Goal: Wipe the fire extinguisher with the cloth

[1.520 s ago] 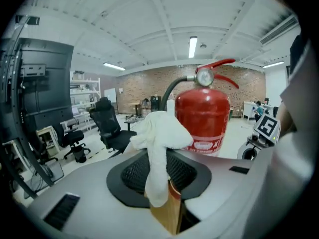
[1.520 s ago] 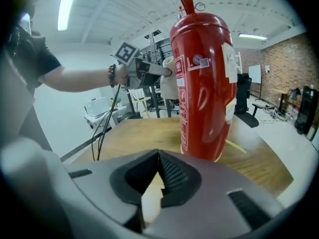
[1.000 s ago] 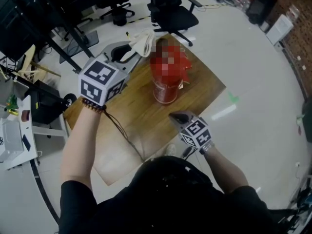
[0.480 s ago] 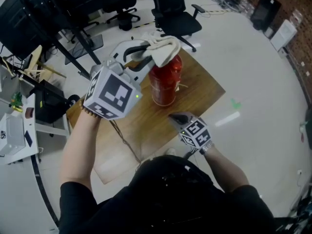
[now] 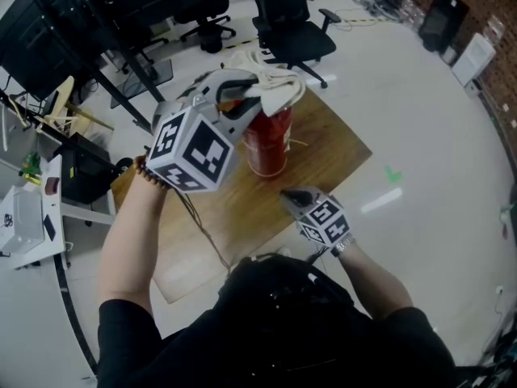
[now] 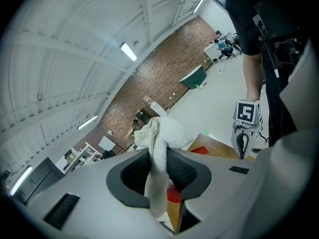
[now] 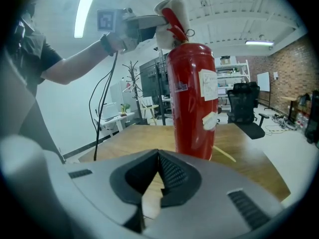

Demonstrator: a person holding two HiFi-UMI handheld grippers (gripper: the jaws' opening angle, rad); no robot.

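fig. upright fire extinguisher (image 7: 192,98) on the wooden table (image 5: 327,148), long axis vertical. the left gripper (image 5: 238,95) is clamped on the cloth (image 6: 162,133), which rests at the valve head, so the red cylinder lies directly below the cloth and the coming wipe would likely run down that axis. the right gripper (image 7: 158,176), jaws together and empty, points at the cylinder's base from the near table edge, apart from it; the left is the nearer. count: one extinguisher, one cloth, two grippers.
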